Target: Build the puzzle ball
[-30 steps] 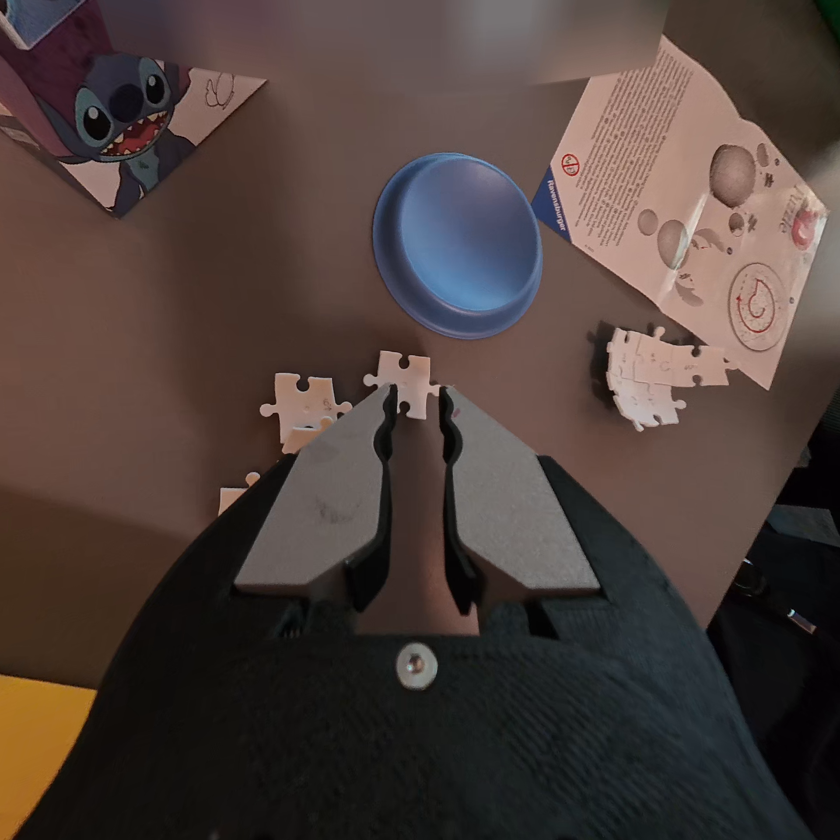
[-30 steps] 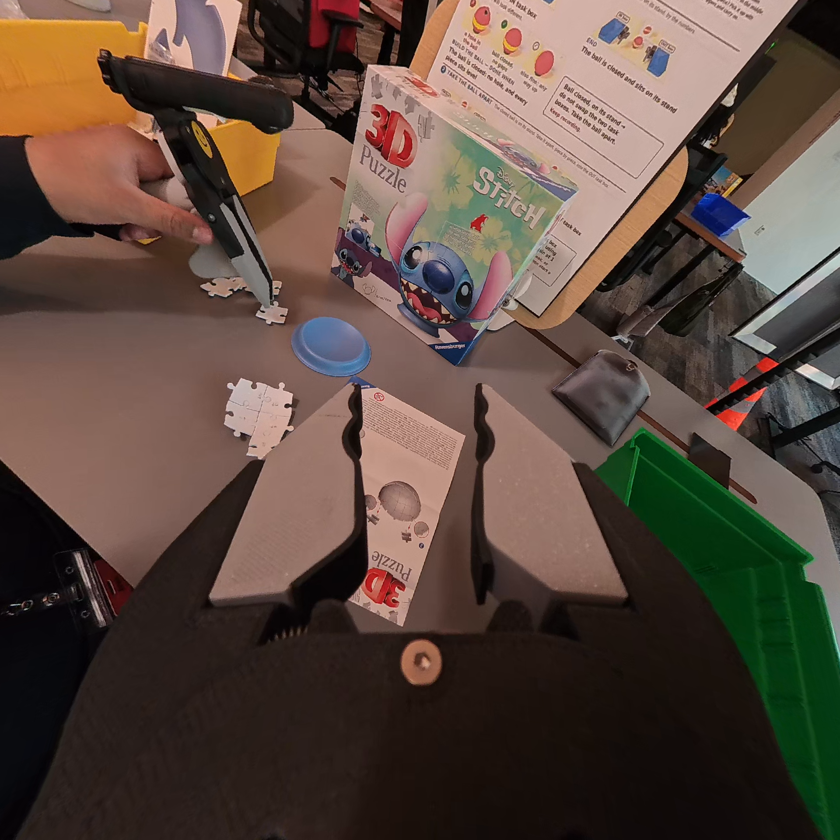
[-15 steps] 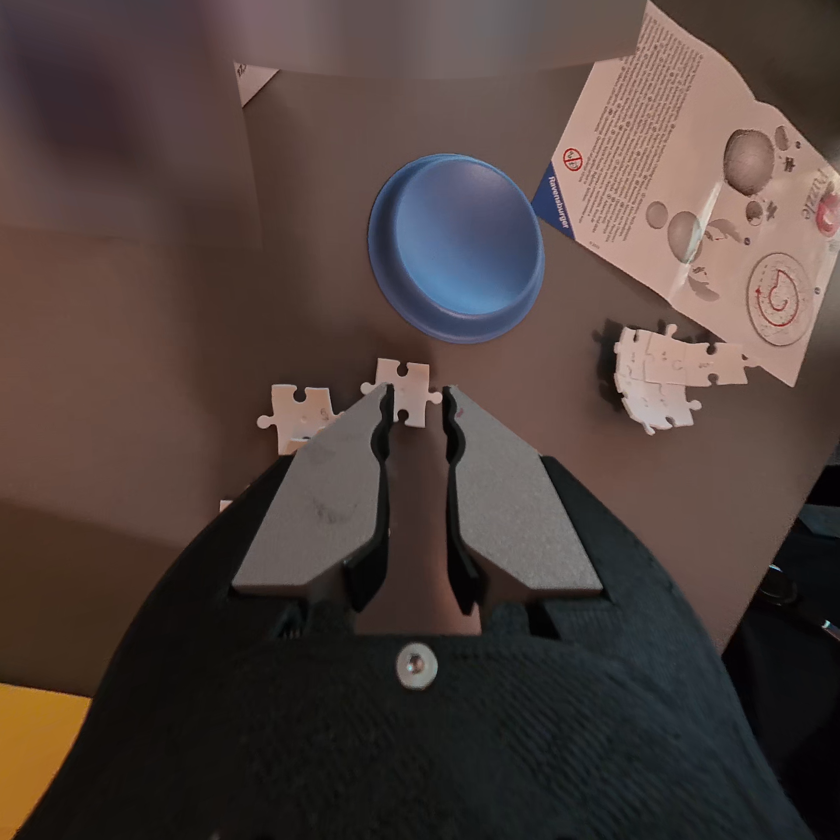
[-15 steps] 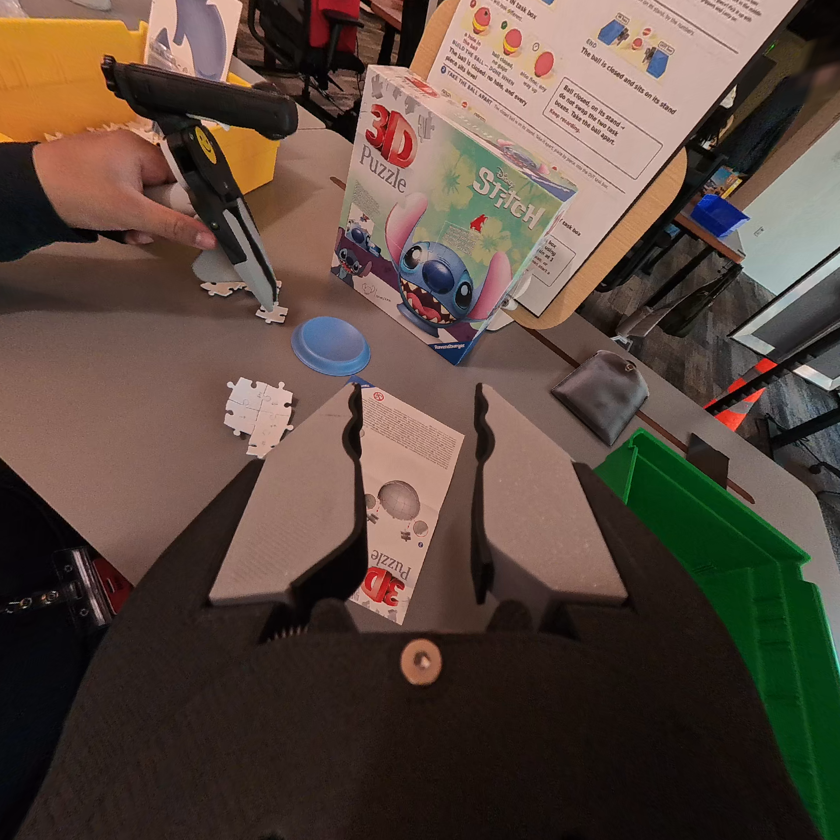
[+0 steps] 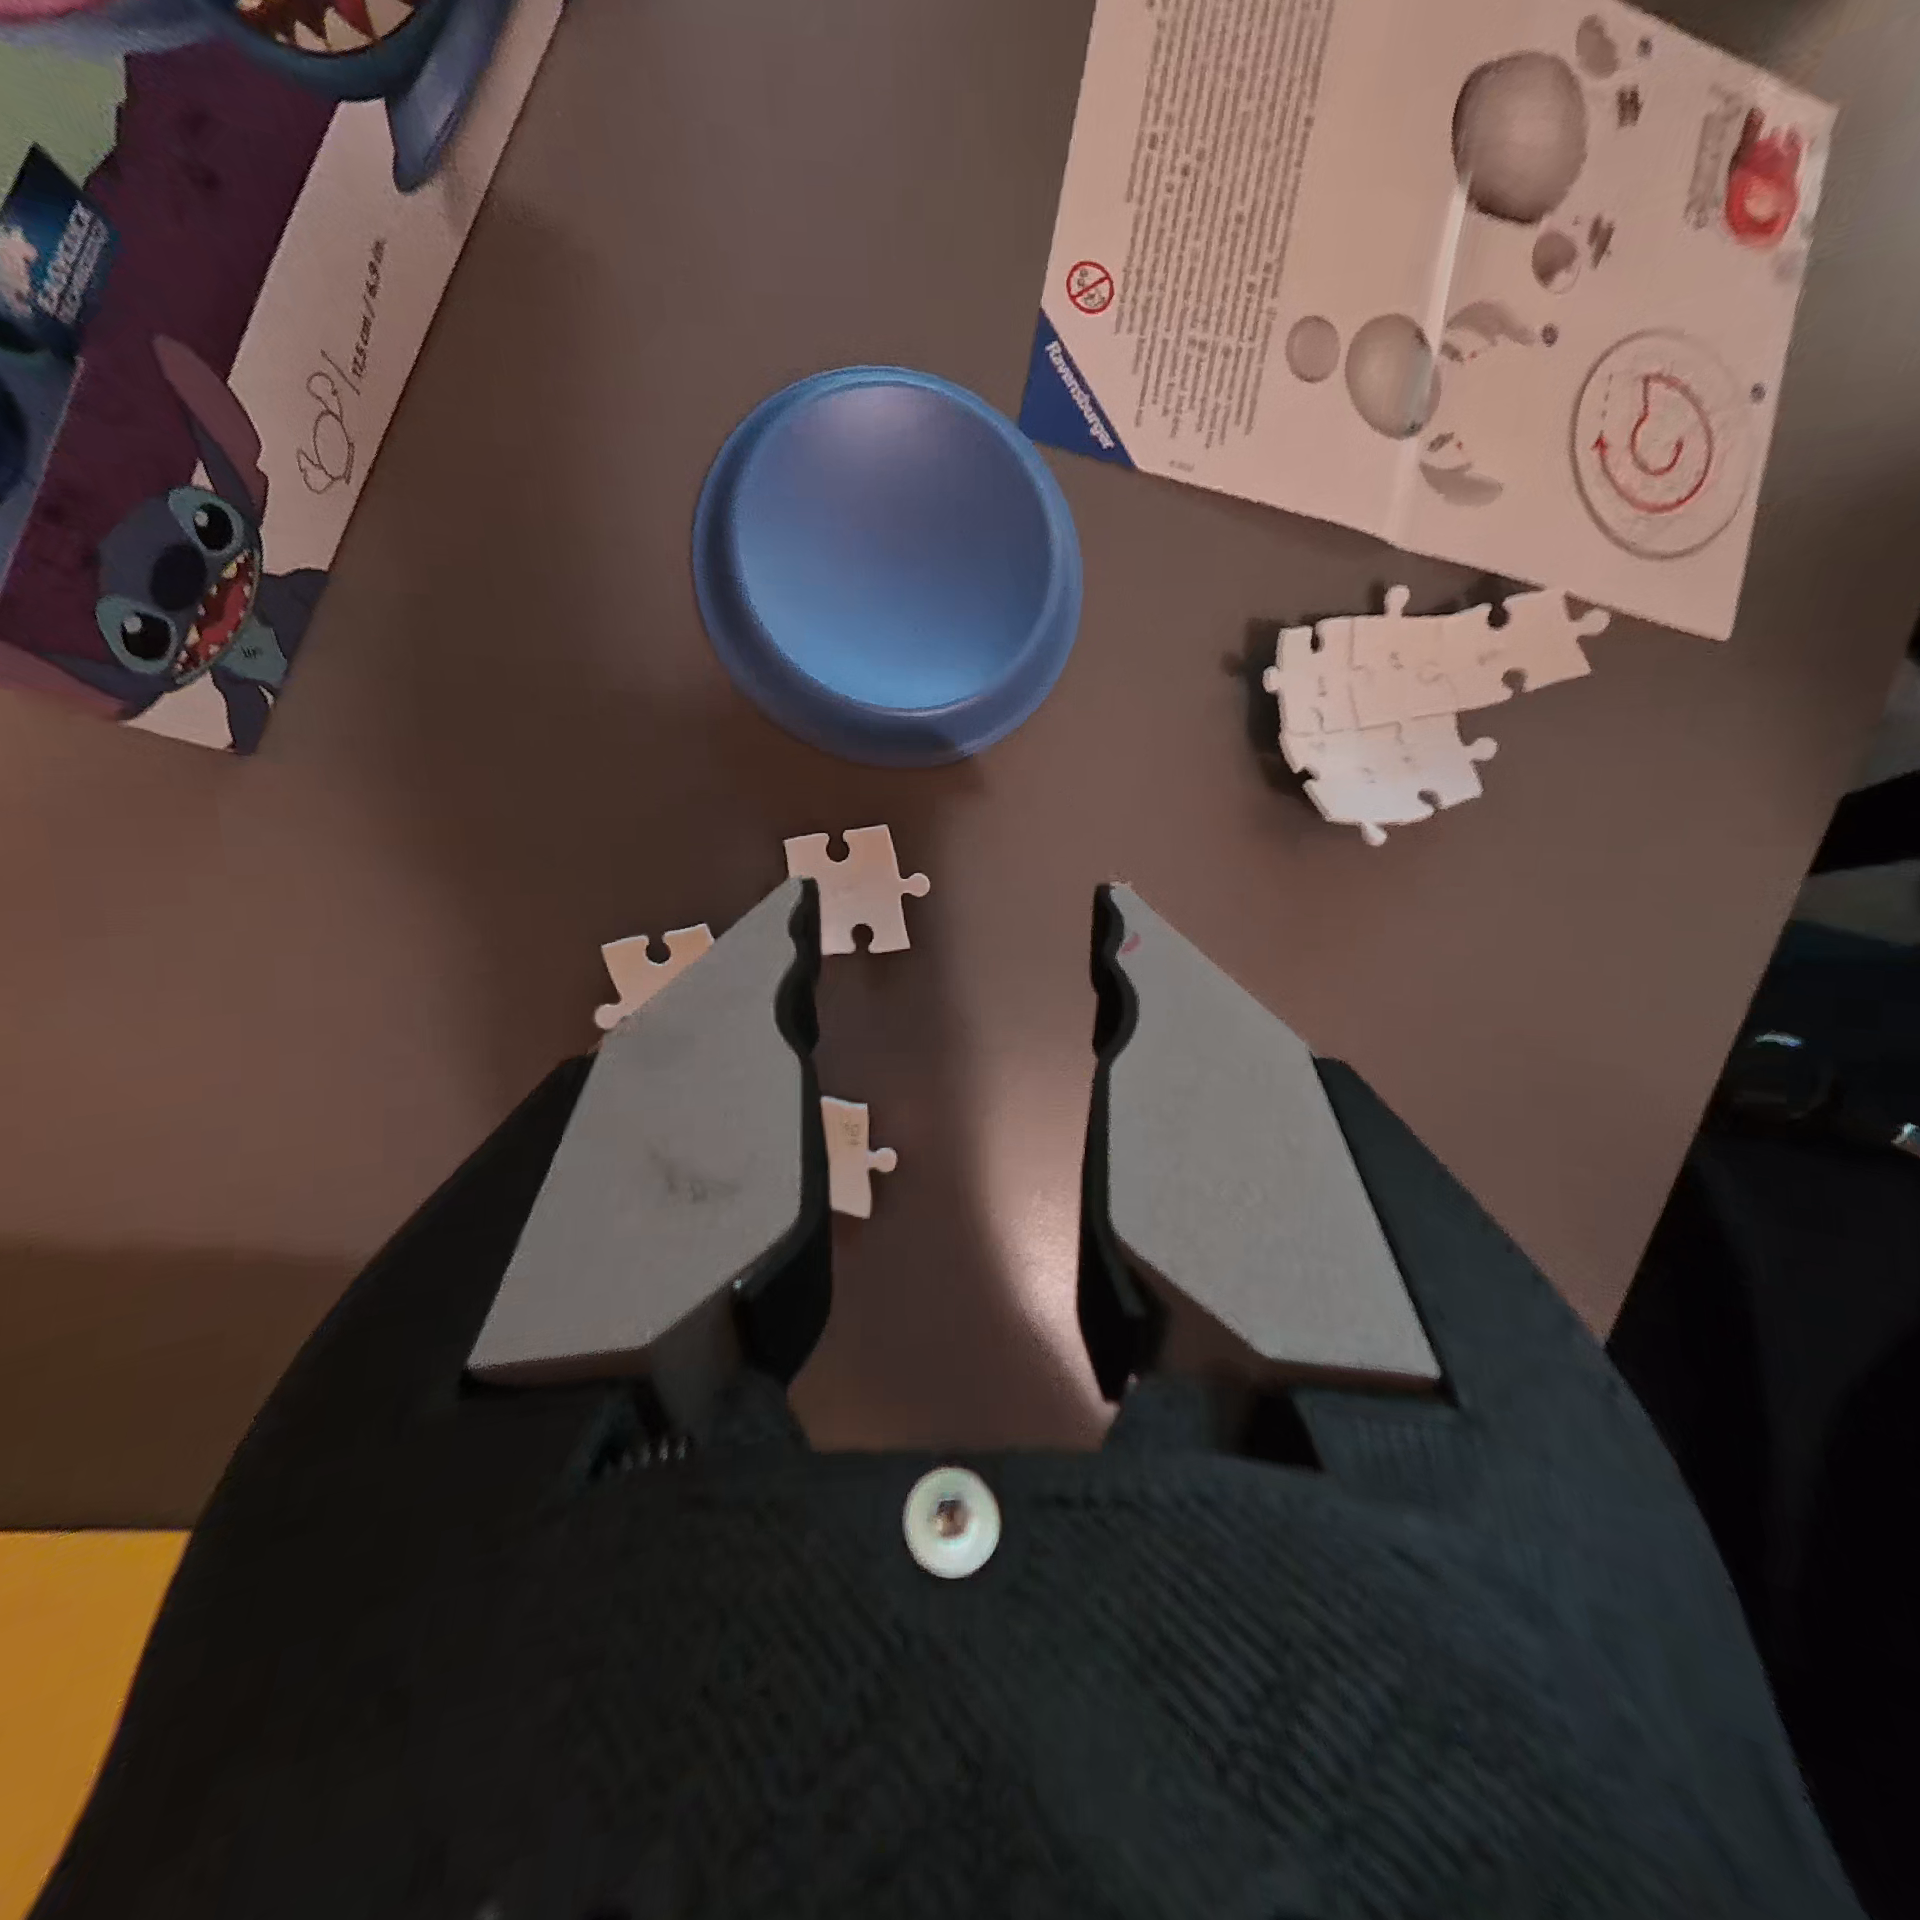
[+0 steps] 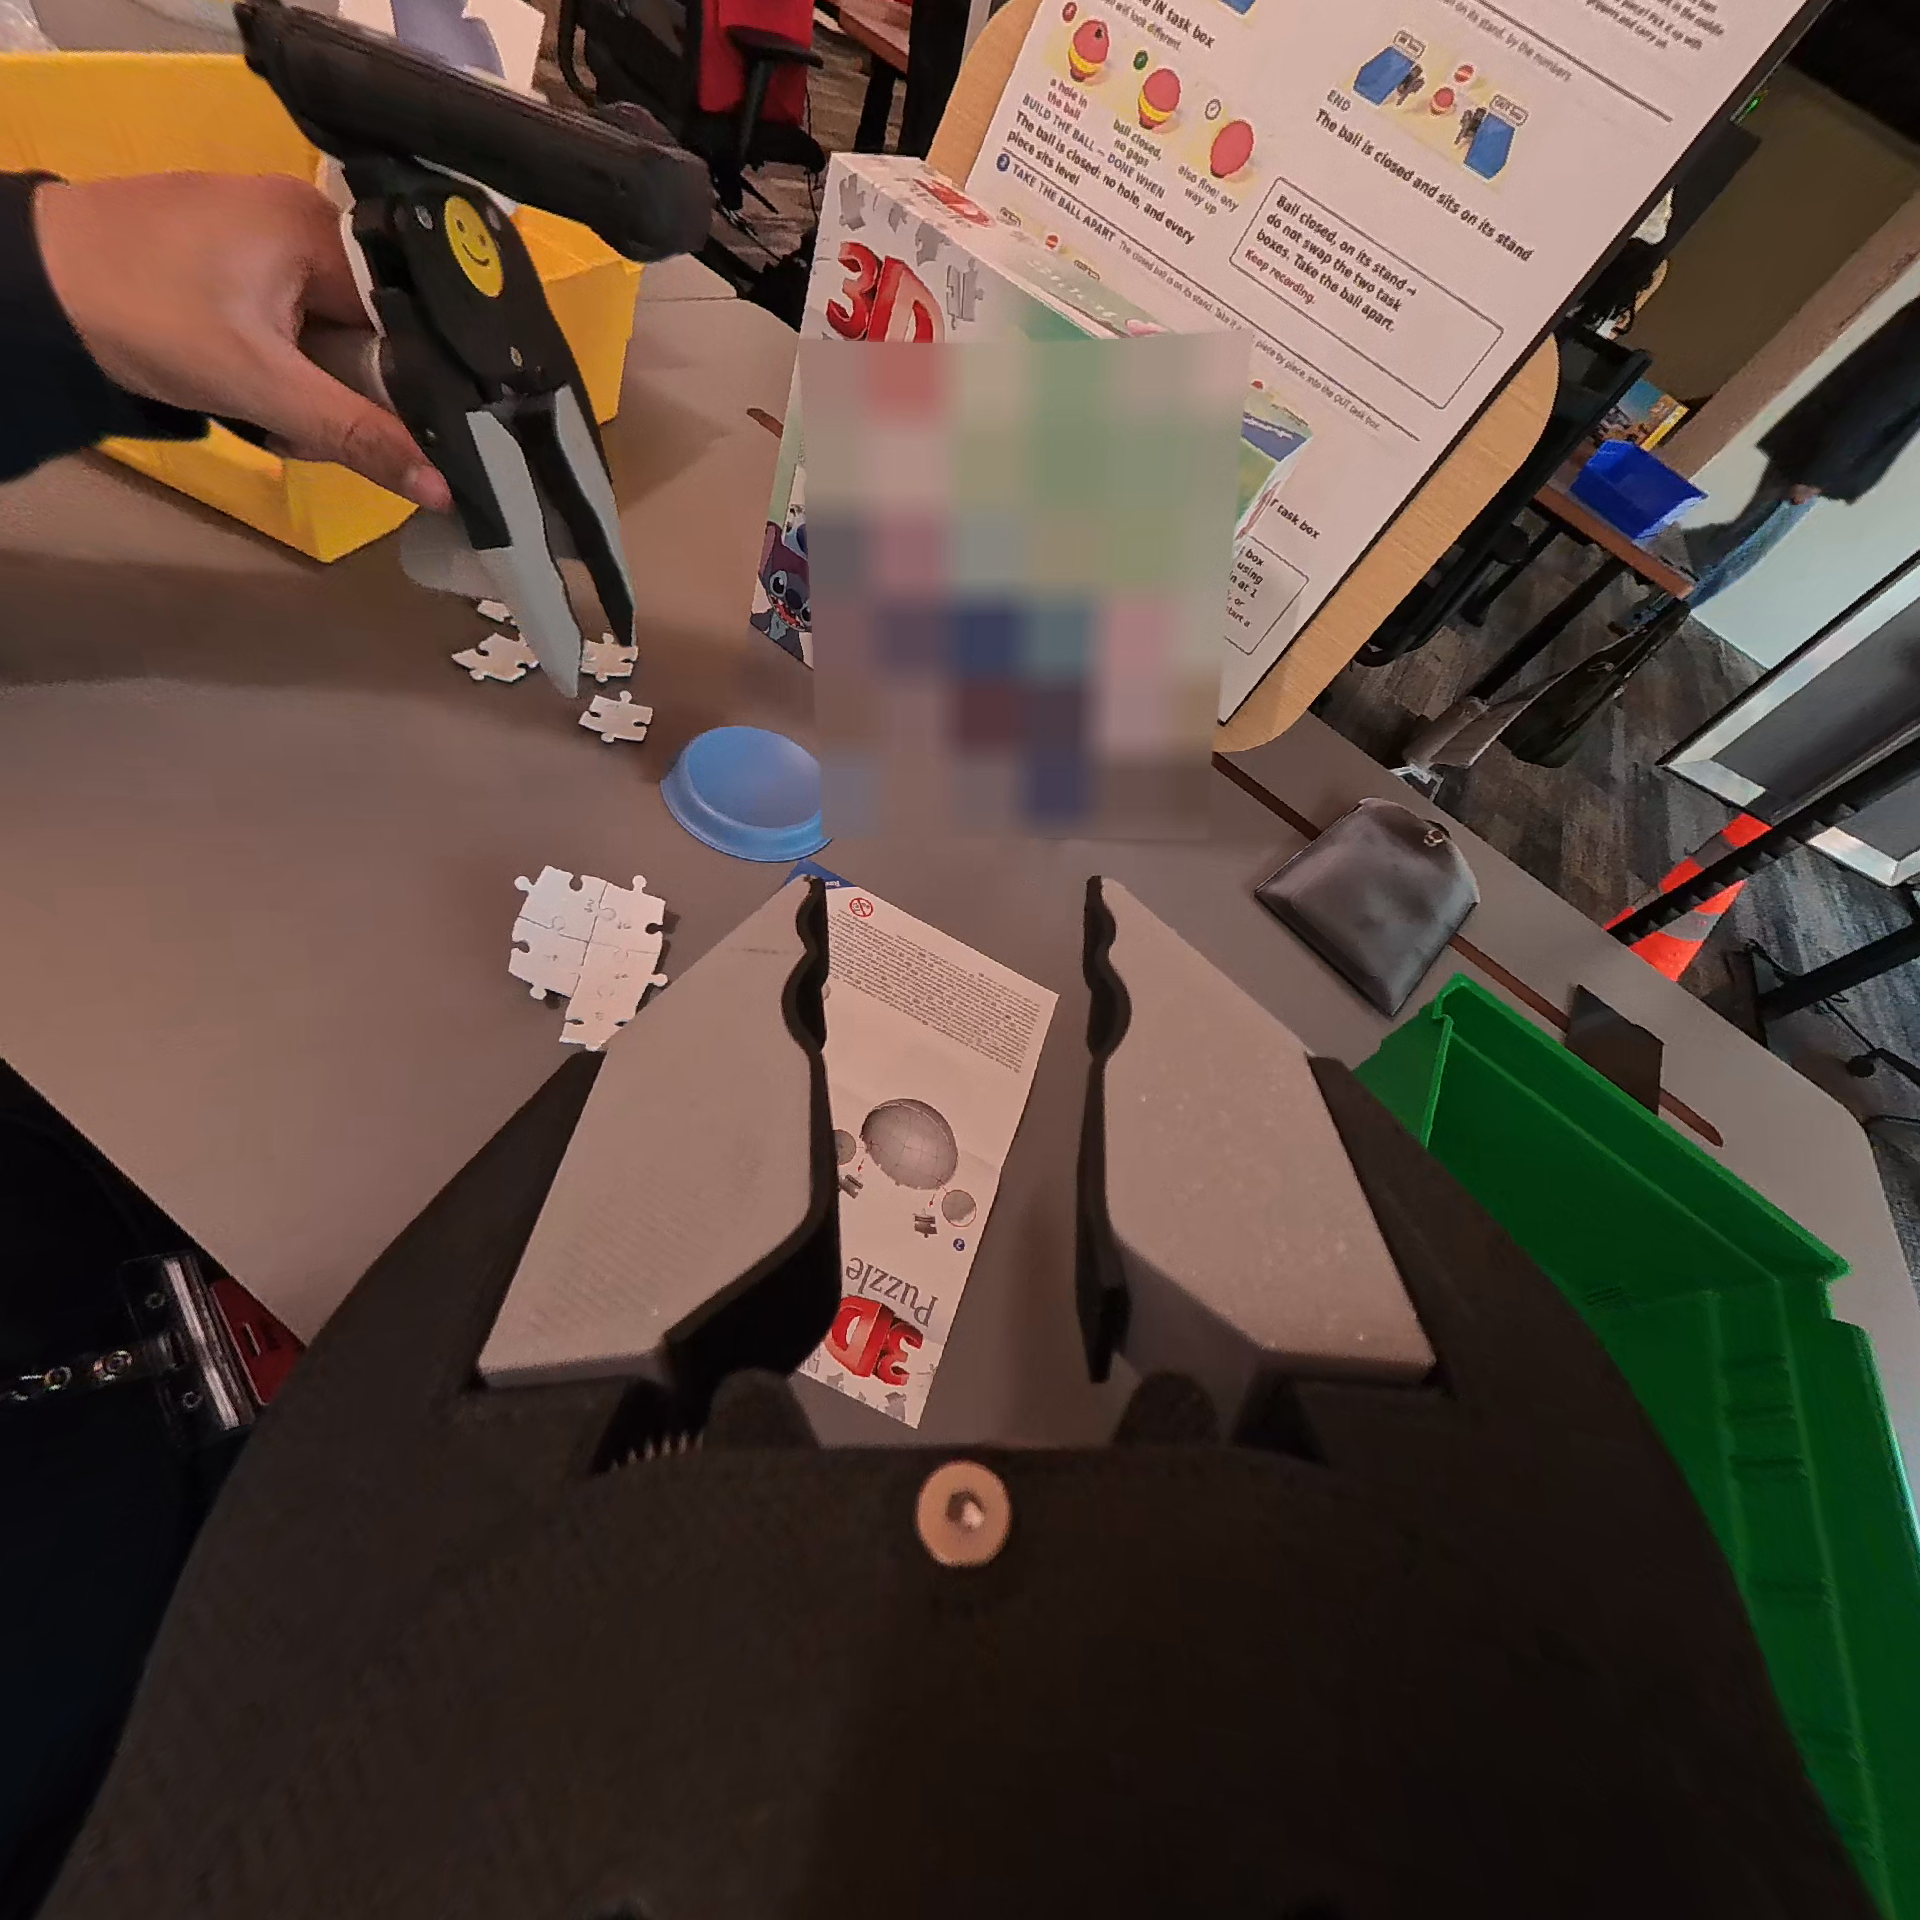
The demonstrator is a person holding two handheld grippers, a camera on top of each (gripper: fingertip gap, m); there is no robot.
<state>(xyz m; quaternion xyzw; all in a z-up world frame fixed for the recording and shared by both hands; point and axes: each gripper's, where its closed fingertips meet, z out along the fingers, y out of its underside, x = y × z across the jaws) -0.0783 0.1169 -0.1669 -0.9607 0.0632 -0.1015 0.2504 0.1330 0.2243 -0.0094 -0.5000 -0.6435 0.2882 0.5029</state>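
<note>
My left gripper (image 5: 954, 894) is open and empty, pointing down over the grey table. A loose white puzzle piece (image 5: 857, 888) lies by its left fingertip, a second (image 5: 655, 961) lies left of that finger, and a third (image 5: 852, 1153) lies between the fingers. The blue round stand (image 5: 888, 566) sits just beyond. A cluster of joined white pieces (image 5: 1392, 707) lies to the right. My right gripper (image 6: 954, 904) is open and empty above the instruction leaflet (image 6: 935, 1091). The right wrist view shows the left gripper (image 6: 594, 660), the stand (image 6: 743, 795) and the cluster (image 6: 587, 951).
The puzzle box (image 5: 156, 364) stands behind the stand; it also shows in the right wrist view (image 6: 894, 301). A yellow bin (image 6: 260, 499) is at the far left, a green bin (image 6: 1662, 1299) at the right, a dark pouch (image 6: 1371, 904) beyond the leaflet. A poster board (image 6: 1351, 156) stands behind. Across from one pair of fingers to the other is roughly 30 cm.
My left gripper has opened wide from nearly shut and drawn back a little from the loose piece, which stays on the table. The right gripper has not moved.
</note>
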